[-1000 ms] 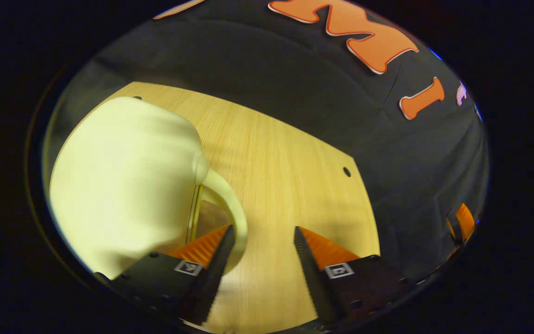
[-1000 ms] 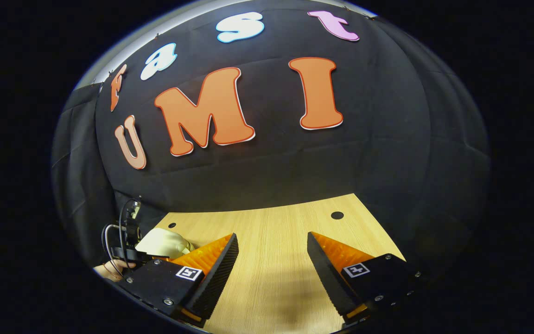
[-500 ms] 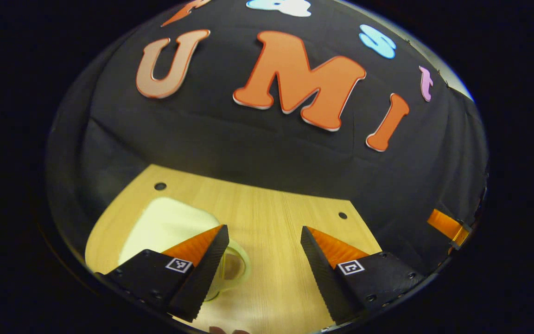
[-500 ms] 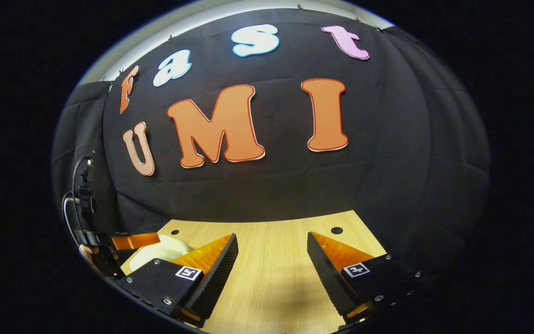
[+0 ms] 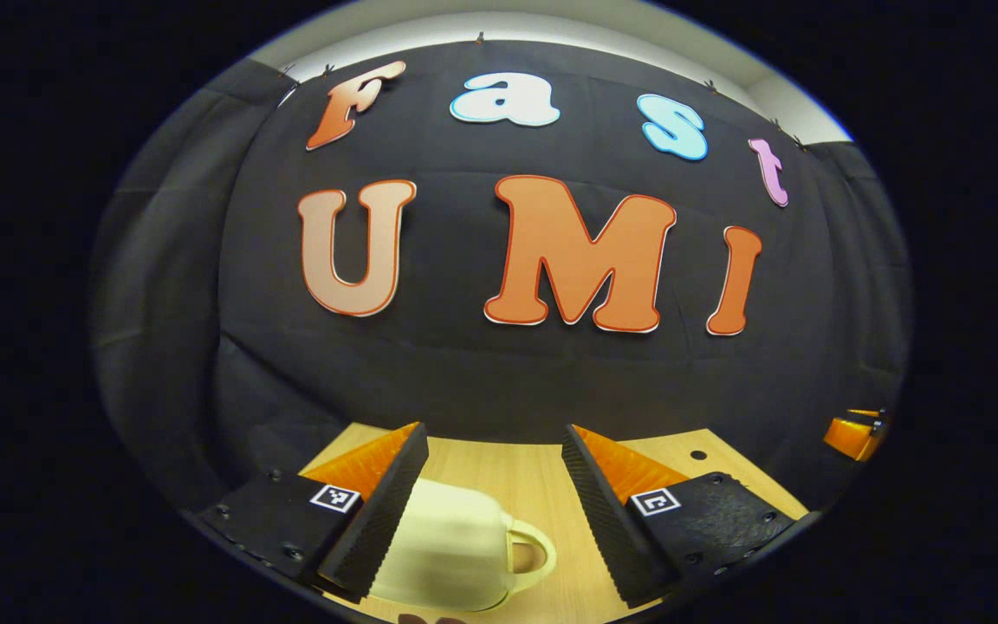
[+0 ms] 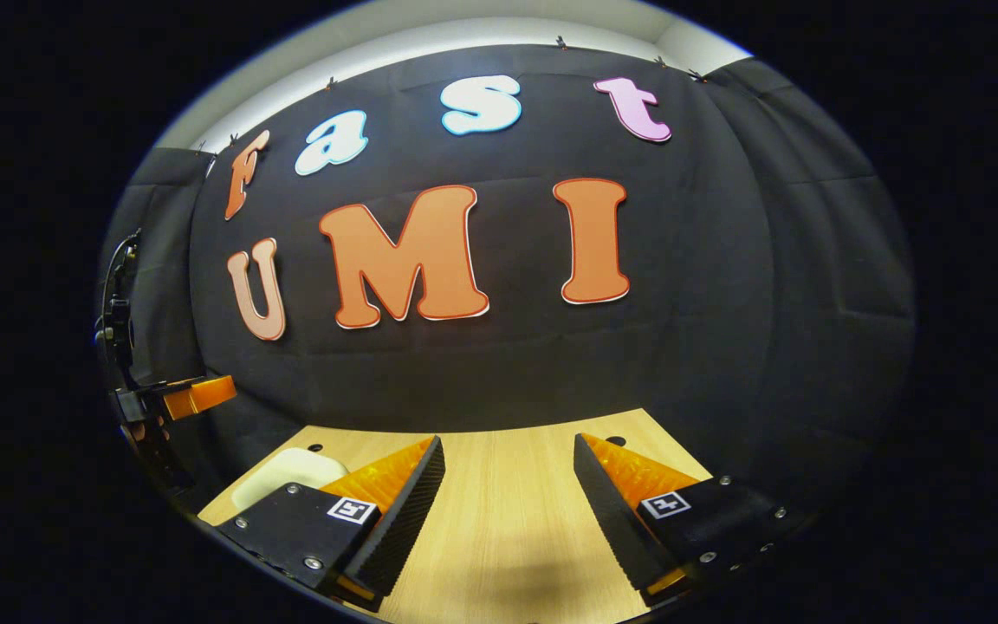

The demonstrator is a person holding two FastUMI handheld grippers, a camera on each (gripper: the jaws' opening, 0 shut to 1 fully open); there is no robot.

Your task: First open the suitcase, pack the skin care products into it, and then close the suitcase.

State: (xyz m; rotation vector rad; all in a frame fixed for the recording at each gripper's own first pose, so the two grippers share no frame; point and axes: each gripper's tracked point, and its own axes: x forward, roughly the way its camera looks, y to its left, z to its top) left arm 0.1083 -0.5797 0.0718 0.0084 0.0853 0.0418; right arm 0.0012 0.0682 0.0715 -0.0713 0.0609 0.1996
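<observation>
Left gripper [image 5: 495, 468] jaws wide apart, empty, above cream suitcase [image 5: 451, 546] on surface [image 6: 508, 520]; right gripper [image 6: 508, 477] likewise agape, empty.

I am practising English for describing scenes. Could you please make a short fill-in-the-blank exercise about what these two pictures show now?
1. The pale suitcase lies on a table made of ____.
2. The fingers of the left tool are ____, with nothing held between them.
3. The suitcase's handle has the shape of a ____.
4. The right tool hangs above ____ tabletop.

Missing words: wood; open; loop; bare
</observation>
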